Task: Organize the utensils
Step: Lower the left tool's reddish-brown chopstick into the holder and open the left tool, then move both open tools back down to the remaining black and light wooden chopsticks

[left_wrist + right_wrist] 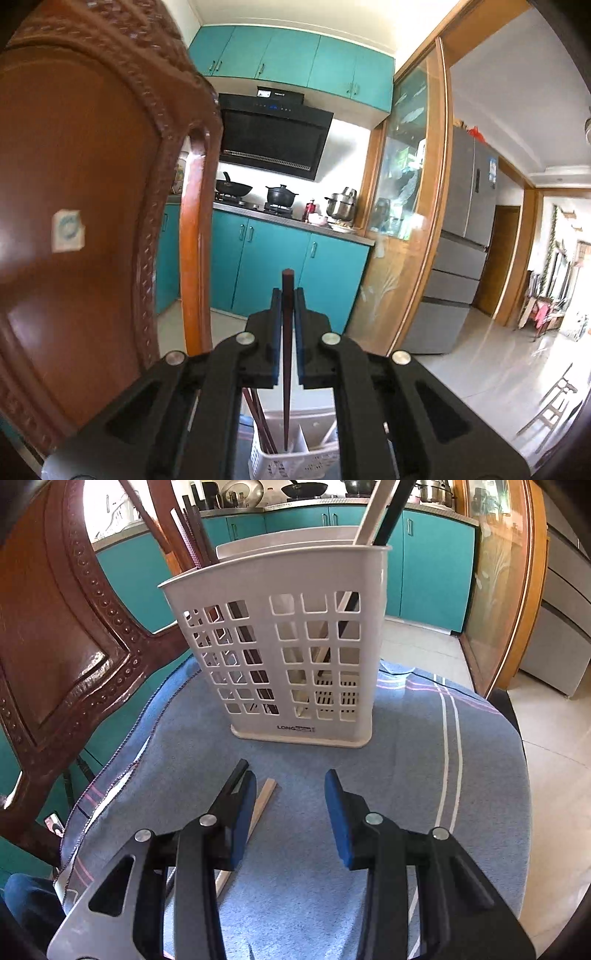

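The left hand-held gripper [287, 295] is pinched tight on a single dark brown chopstick [287, 354], its blue pads pressed flat against the shaft. The stick hangs upright through the jaws, blunt square end above, narrow end pointing down into the white caddy [295, 461] below; held vertical like this, it is probably lined up to slide into the compartment where other dark chopsticks [258, 421] already lean. A white inner wall divides the caddy, which looks meant to keep kinds apart.

The right hand-held gripper [290, 794] stands spread with nothing between its pads, tilted down toward the surface. A pale wooden chopstick [258, 808] lies flat on the blue towel [406, 775], just beside the left pad and partly hidden under that finger; the wide jaws suggest it is the next thing to collect.

In the right wrist view the caddy [280, 646] is smooth moulded plastic, tall and flat-fronted, pierced by a grid of square holes for draining. Dark sticks [195, 531] rise from its left side, a pale handle and a black handle [388, 517] from its right. The towel is nubbly terry with white and pink stripes, likely there to stop things rolling. A carved, studded wooden chair back [55, 627] stands close on the left
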Motion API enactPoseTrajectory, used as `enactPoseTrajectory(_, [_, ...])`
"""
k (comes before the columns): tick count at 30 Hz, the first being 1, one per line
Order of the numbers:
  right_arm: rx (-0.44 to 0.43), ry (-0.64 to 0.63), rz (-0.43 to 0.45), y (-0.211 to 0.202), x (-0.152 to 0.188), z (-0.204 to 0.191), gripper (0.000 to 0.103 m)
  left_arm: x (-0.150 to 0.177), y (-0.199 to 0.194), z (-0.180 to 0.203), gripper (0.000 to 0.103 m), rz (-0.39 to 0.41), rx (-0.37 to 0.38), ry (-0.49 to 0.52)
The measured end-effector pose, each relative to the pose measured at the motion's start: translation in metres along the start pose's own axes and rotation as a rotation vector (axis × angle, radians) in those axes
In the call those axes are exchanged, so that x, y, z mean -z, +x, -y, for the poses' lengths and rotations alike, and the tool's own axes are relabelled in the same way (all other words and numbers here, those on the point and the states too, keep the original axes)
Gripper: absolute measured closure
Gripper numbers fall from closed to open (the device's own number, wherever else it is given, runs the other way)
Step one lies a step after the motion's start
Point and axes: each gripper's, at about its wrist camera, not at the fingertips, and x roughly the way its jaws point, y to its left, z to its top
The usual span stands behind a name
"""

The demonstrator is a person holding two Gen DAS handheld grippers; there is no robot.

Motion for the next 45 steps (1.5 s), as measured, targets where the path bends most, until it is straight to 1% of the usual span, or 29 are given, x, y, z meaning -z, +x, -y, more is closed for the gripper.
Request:
enactPoseTrajectory(3, [-0.015, 0.000, 0.000, -0.003, 0.000, -0.001, 0.065, 0.001, 0.014, 0.009, 0.096, -0.003, -0.036, 0.033])
enactPoseTrajectory(7, [-0.019, -0.014, -0.004, -0.008, -0.001, -0.003, 0.065, 0.008, 0.037, 0.012, 0.096, -0.035, -0.057, 0.037])
enactPoseTrajectory(12, [-0.028, -0.023, -0.011, -0.011, 0.001, -0.004, 0.065, 0.035, 0.074, 0.006, 0.096, -0.141, -0.081, 0.018])
enactPoseTrajectory(14, [-0.028, -0.031, -0.014, -0.011, 0.003, -0.004, 0.065, 0.043, 0.084, 0.002, 0.096, -0.182, -0.063, -0.001])
enactPoseTrajectory(15, [-0.026, -0.035, -0.016, -0.011, 0.003, -0.004, 0.065, 0.047, 0.093, 0.001, 0.096, -0.214, -0.042, -0.010])
enactPoseTrajectory(16, [-0.026, -0.036, -0.016, -0.012, 0.004, -0.004, 0.065, 0.050, 0.095, 0.001, 0.096, -0.228, -0.039, -0.012])
enactPoseTrajectory(18, [-0.023, -0.037, -0.018, -0.011, 0.004, -0.004, 0.065, 0.055, 0.100, 0.002, 0.096, -0.248, -0.045, 0.006])
enactPoseTrajectory(21, [-0.022, -0.029, -0.021, -0.010, 0.004, -0.003, 0.063, 0.060, 0.101, 0.004, 0.096, -0.253, -0.052, 0.014])
enactPoseTrajectory(25, [-0.025, -0.033, -0.023, -0.009, 0.004, -0.004, 0.063, 0.059, 0.098, 0.004, 0.089, -0.253, -0.056, 0.026])
enactPoseTrajectory(28, [-0.024, -0.041, -0.026, -0.007, 0.005, -0.007, 0.062, 0.061, 0.087, 0.002, 0.081, -0.253, -0.050, 0.040])
enactPoseTrajectory(29, [-0.022, -0.045, -0.031, -0.006, 0.005, -0.008, 0.062, 0.064, 0.082, 0.002, 0.076, -0.251, -0.048, 0.045])
enactPoseTrajectory(30, [-0.015, -0.048, -0.042, -0.004, 0.006, -0.009, 0.062, 0.069, 0.076, 0.002, 0.074, -0.251, -0.043, 0.056])
enactPoseTrajectory(32, [-0.003, -0.048, -0.069, 0.002, 0.008, -0.009, 0.062, 0.082, 0.064, 0.006, 0.074, -0.256, -0.041, 0.099])
enactPoseTrajectory(35, [0.001, -0.042, -0.130, 0.015, 0.015, -0.009, 0.062, 0.110, 0.051, 0.012, 0.073, -0.269, -0.061, 0.180])
enactPoseTrajectory(37, [-0.012, -0.046, -0.162, 0.023, 0.021, -0.013, 0.062, 0.137, 0.044, 0.010, 0.073, -0.311, -0.074, 0.221])
enactPoseTrajectory(38, [-0.017, -0.055, -0.173, 0.026, 0.023, -0.016, 0.062, 0.146, 0.043, 0.008, 0.073, -0.329, -0.077, 0.227])
enactPoseTrajectory(39, [-0.021, -0.068, -0.173, 0.028, 0.025, -0.021, 0.062, 0.161, 0.045, 0.004, 0.073, -0.367, -0.076, 0.218])
enactPoseTrajectory(41, [-0.022, -0.085, -0.180, 0.030, 0.027, -0.026, 0.062, 0.178, 0.047, -0.007, 0.073, -0.417, -0.074, 0.190])
enactPoseTrajectory(43, [-0.008, -0.100, -0.167, 0.030, 0.029, -0.030, 0.062, 0.195, 0.051, -0.020, 0.073, -0.465, -0.084, 0.165])
enactPoseTrajectory(45, [-0.016, -0.093, -0.163, 0.030, 0.029, -0.030, 0.062, 0.209, 0.054, -0.032, 0.073, -0.504, -0.085, 0.147])
